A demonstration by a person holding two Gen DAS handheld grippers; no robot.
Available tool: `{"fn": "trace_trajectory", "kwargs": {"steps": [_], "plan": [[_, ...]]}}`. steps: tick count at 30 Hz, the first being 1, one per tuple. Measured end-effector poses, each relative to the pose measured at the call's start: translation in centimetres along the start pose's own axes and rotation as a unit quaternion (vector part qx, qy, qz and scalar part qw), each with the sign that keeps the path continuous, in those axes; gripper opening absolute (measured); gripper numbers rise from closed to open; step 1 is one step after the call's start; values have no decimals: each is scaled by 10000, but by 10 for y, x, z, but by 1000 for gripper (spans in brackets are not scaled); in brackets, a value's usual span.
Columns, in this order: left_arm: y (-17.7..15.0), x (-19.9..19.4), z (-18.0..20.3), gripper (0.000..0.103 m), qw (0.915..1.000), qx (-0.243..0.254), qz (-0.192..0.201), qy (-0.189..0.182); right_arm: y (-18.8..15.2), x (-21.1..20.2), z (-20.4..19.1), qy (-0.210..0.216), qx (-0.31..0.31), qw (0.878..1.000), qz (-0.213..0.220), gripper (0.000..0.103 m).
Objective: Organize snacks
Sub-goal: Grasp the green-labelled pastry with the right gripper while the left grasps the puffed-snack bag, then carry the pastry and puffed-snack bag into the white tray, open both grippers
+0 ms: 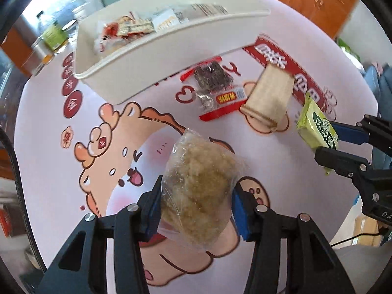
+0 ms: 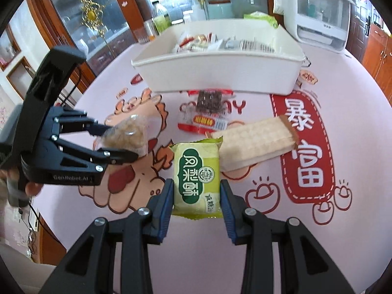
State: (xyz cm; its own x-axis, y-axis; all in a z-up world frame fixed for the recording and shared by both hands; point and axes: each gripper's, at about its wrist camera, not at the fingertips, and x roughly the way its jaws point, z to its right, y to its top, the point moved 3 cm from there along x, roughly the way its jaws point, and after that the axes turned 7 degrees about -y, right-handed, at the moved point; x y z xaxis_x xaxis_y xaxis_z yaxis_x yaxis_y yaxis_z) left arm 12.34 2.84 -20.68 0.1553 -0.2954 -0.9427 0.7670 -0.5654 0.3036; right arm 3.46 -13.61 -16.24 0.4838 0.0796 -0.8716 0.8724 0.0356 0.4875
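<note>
Clear-wrapped crumbly cake (image 1: 198,186) pinched in left gripper (image 1: 196,210); green pastry packet (image 2: 197,176) pinched in right gripper (image 2: 197,196). White bin (image 2: 220,66) beyond, wafer pack (image 2: 257,142) on tablecloth (image 2: 245,220).

Wooden glass-fronted cabinets (image 2: 80,24), daylight.

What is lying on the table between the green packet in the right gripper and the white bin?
In the right wrist view, a red-edged snack packet lies between the green packet and the white bin; a wafer pack lies just right of that line.
</note>
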Motion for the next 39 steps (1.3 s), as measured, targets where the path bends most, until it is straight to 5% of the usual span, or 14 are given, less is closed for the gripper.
{"fn": "trace_trajectory", "kwargs": {"steps": [20, 39], "plan": [[66, -77, 11, 48, 9925, -478, 1127, 7, 70, -41, 22, -31, 538, 9937, 980, 37], [160, -141, -21, 48, 9720, -806, 2186, 303, 162, -74, 51, -172, 930, 9774, 1892, 37]]}}
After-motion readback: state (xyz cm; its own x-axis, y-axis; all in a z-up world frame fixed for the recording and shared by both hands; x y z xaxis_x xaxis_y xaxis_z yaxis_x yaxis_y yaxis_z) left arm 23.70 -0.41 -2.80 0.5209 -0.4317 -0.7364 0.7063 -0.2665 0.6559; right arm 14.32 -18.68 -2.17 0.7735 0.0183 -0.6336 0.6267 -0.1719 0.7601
